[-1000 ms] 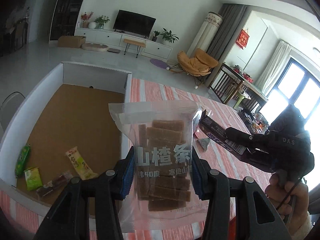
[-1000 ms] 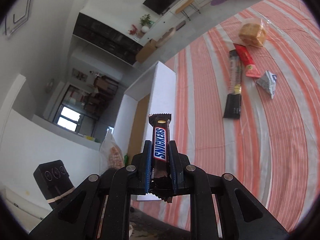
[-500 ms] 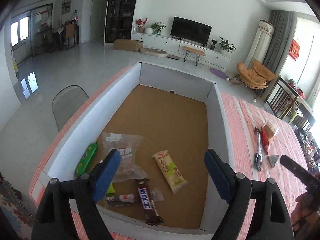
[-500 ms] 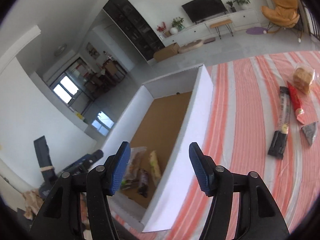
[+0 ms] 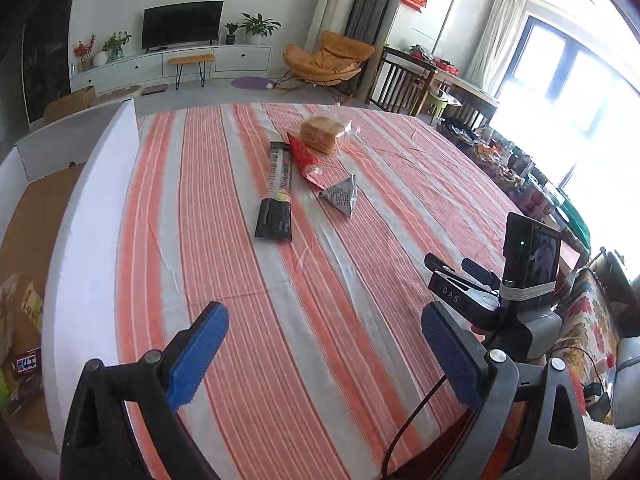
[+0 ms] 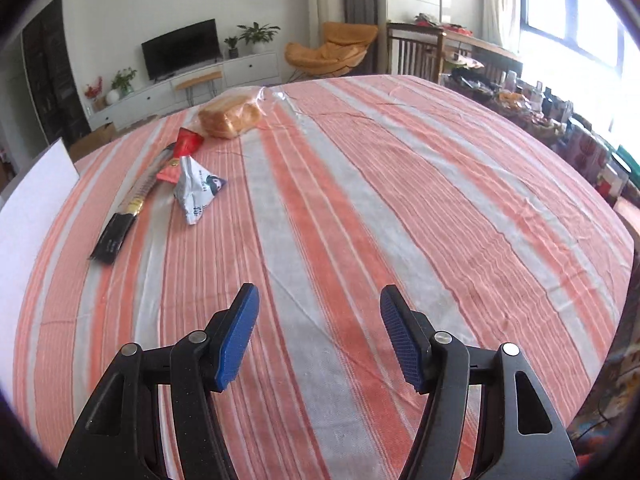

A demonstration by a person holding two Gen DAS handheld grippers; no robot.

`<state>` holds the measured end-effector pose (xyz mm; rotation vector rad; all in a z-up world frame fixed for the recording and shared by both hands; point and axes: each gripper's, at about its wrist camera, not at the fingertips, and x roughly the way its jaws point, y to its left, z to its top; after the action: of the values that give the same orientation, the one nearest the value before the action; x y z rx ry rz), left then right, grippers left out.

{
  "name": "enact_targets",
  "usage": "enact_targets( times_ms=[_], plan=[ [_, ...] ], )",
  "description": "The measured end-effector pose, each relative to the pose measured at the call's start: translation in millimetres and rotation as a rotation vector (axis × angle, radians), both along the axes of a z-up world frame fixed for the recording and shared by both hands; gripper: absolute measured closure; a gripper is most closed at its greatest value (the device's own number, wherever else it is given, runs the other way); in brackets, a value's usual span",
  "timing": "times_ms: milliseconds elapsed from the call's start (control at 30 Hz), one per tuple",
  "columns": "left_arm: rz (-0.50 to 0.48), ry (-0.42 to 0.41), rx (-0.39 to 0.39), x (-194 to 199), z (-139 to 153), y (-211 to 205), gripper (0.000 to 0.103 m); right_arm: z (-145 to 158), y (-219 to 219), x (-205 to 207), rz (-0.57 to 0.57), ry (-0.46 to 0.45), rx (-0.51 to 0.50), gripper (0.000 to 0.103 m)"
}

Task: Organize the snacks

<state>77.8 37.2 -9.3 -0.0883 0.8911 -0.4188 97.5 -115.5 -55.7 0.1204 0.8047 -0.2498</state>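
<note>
Your left gripper (image 5: 324, 344) had just been opening and stood wide and empty, your right gripper (image 6: 320, 336) likewise empty, above the striped tablecloth (image 6: 360, 200).

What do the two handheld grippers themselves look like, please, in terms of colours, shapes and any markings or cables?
Both are black plastic tools. The left gripper and the right gripper each have two angular fingers with silver rivets and ribbed blue pads. In the left wrist view the right gripper's body bears white "DAS" lettering, a black box with a green light strapped on top, and a black cable.
</note>
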Motion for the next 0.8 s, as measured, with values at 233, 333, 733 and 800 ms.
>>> enact_targets(
  times_ms=[233,333,733,800],
  plan=[
    [0.111,-0.012,0.183,52.7,-69.2,-22.3,0.006,-16.2,5.8,5.8,0.002,0.085,-0.027,0.036],
    [0.131,0.021,0.254,64.7,-94.1,-15.3,0.007,-18.9,3.5,2.8,-0.003,0.087,-0.01,0.032],
    [0.153,0.026,0.256,66.9,-108.6,-11.5,0.0,-21.5,7.1,2.5,0.001,0.098,-0.009,0.022],
    [0.153,0.026,0.257,66.9,-108.5,-11.7,0.0,-21.3,7.1,2.3,0.001,0.098,-0.009,0.022]
  ],
)
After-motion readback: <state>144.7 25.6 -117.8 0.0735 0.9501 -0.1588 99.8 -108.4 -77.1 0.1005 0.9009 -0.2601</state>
